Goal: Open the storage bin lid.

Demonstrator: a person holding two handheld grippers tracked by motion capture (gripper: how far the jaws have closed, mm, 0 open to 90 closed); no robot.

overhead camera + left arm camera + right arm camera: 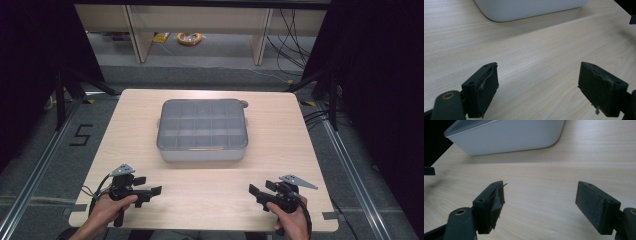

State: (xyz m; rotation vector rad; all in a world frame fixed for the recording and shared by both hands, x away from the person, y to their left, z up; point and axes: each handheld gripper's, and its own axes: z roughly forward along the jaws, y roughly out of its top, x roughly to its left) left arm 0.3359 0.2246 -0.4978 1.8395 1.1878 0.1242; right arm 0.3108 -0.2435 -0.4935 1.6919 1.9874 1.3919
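A grey plastic compartment box [202, 130] with a clear lid lies shut at the middle of the wooden table [280, 165]. Its white wall shows at the top of the left gripper view [529, 8] and of the right gripper view [506, 137]. My left gripper [150, 191] rests near the front left edge, open, with nothing between its jaws [537, 87]. At the front right sits my right gripper [259, 191], likewise open and empty [540, 205]. Both point inward, toward each other, in front of the box.
Bare tabletop lies between the grippers and the box. Beyond the table are grey floor, wooden furniture legs [140, 35], cables [295, 45] and a yellow coil [189, 38]. Black stands flank the table on both sides.
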